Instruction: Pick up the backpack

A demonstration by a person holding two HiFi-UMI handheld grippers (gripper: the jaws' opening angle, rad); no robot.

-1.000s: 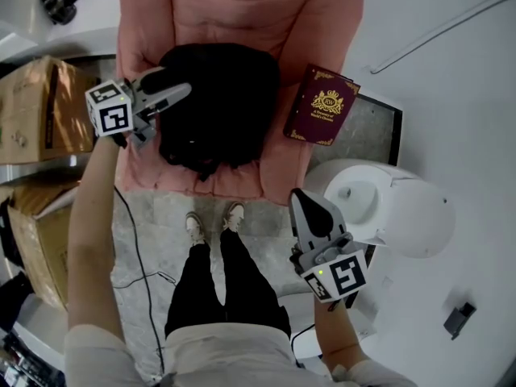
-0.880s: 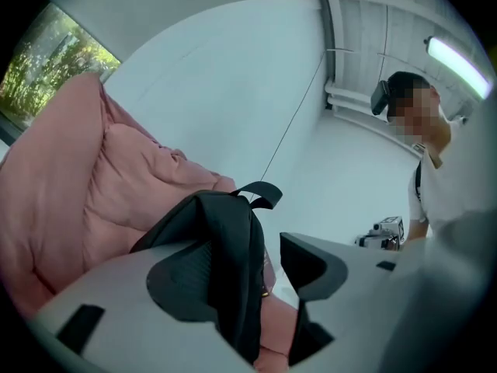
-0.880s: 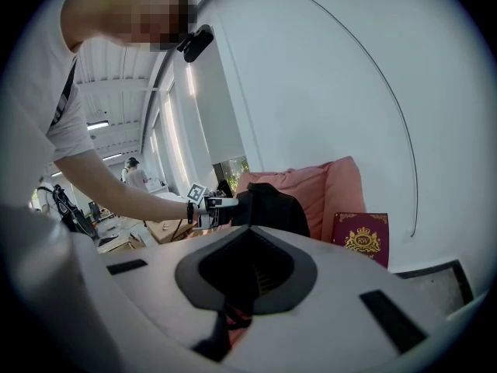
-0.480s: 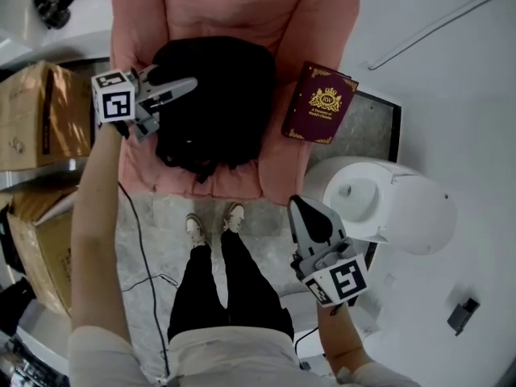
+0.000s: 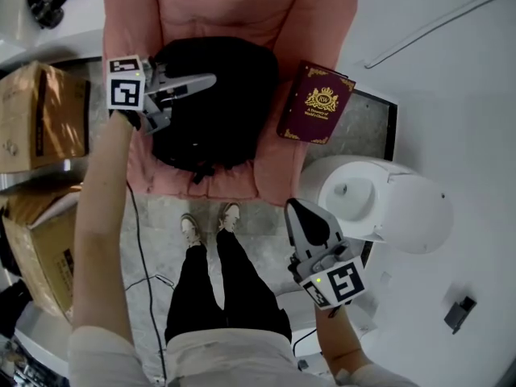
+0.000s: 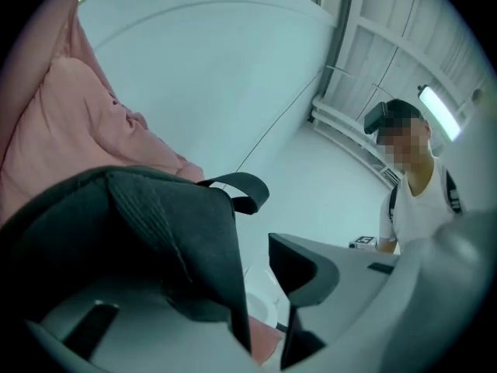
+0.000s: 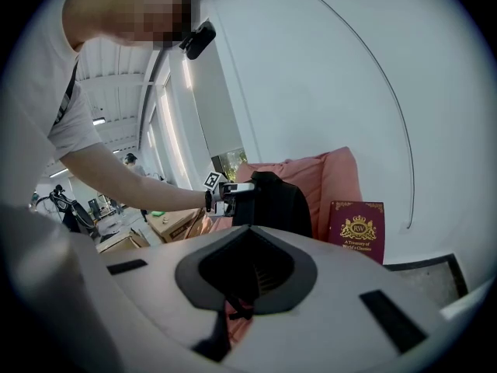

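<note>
Left hand-held gripper (image 5: 201,87), jaws just closing, straddles the soft backpack (image 5: 234,107), not yet pinching. The right hand-held gripper (image 5: 300,210) hangs closed. The bag's carry loop (image 6: 247,183) looks the surest hold.

Pink armchair (image 5: 210,6) bearing backpack (image 5: 218,95), book (image 5: 316,103)

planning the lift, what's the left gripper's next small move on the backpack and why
I'd probably finish closing the left gripper: its jaws have just been closing with black backpack fabric between them, but a gap shows, so lifting now could slip.

One backpack (image 5: 230,95), one book (image 5: 317,103), two hand-held grippers (image 5: 208,83) (image 5: 300,210), two cardboard boxes (image 5: 40,115) (image 5: 44,244).
</note>
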